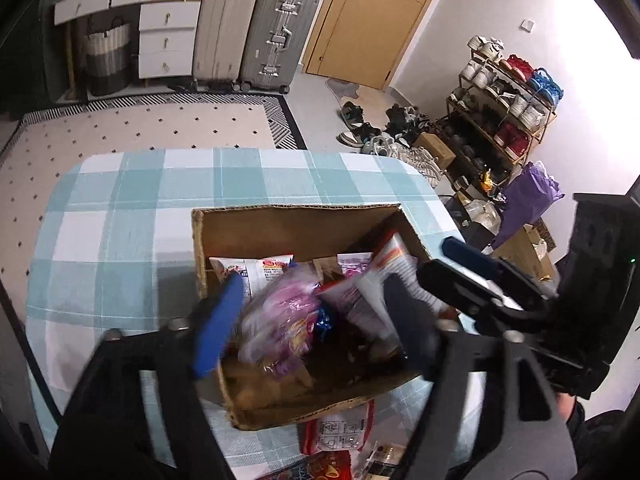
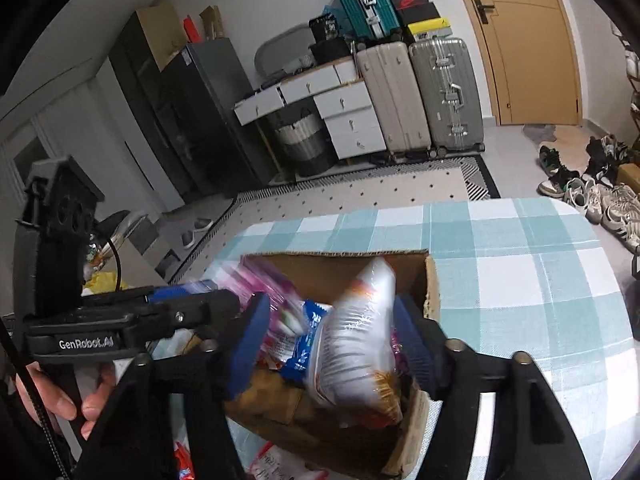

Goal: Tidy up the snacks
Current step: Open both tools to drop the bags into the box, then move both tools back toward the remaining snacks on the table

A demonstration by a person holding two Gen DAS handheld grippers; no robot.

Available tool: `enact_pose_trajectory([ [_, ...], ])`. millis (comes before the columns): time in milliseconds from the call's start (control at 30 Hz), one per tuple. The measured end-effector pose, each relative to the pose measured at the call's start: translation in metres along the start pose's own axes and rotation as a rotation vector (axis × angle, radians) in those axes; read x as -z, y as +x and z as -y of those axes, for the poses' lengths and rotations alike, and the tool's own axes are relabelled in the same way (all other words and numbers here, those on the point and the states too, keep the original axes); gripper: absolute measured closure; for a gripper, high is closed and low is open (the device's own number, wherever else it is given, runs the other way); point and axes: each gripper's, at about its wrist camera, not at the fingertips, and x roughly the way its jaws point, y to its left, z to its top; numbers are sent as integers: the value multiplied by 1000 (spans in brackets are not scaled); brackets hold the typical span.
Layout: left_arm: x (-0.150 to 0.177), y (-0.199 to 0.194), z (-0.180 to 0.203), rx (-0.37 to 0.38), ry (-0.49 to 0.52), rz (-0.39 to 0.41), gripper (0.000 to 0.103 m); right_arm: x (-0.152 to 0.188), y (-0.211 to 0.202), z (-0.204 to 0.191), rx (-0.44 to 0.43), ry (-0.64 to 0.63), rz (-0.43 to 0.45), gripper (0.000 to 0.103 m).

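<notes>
Checked teal-and-white cloth on the desk [image 1: 120, 208], cardboard box [image 1: 280, 224] of snack packets right under both tools. Behind: two suitcases [image 1: 256, 28], white drawers [image 1: 168, 36], tan door [image 1: 372, 16], shoe rack [image 1: 504, 120] off right. Left tool [image 1: 316, 320] spread over a blurred pink bag [image 1: 280, 312], gripping nothing. Right tool [image 2: 332, 344] apart around a white packet [image 2: 356, 340], contact unclear. More packets [image 1: 340, 432] cut off below.

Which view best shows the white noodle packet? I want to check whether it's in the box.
The right wrist view: the white noodle packet fills the middle, tilted over the cardboard box, between open fingers. The left wrist view shows only a blurred part of it behind the right gripper.
</notes>
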Motion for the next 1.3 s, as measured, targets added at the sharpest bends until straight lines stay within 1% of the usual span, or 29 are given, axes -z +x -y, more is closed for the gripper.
enact_pose_trajectory([
  [33,1,-3,1,-21,11,15,24,-1,-2,0,9,-9,6,30],
  [100,2,-10,0,-31,17,39,24,-1,-9,0,15,-17,27,26],
  [300,10,-30,0,-47,19,58,24,-2,-30,0,18,-28,51,26],
  [567,28,-65,11,-74,30,87,23,2,-60,-22,9,-76,75,26],
  [733,42,-85,15,-108,33,105,21,7,-77,-36,6,-96,87,26],
  [800,47,-92,16,-112,26,109,21,12,-84,-40,7,-104,93,26],
  [867,53,-98,17,-115,21,114,21,16,-93,-44,7,-111,99,23],
  [933,61,-105,20,-131,23,121,21,22,-101,-48,5,-113,105,20],
  [1033,70,-112,24,-147,29,129,19,31,-113,-52,2,-113,116,20],
  [1167,85,-123,29,-174,31,140,18,43,-128,-57,2,-120,129,15],
  [1300,102,-130,31,-184,21,145,16,56,-142,-62,-4,-128,130,15],
])
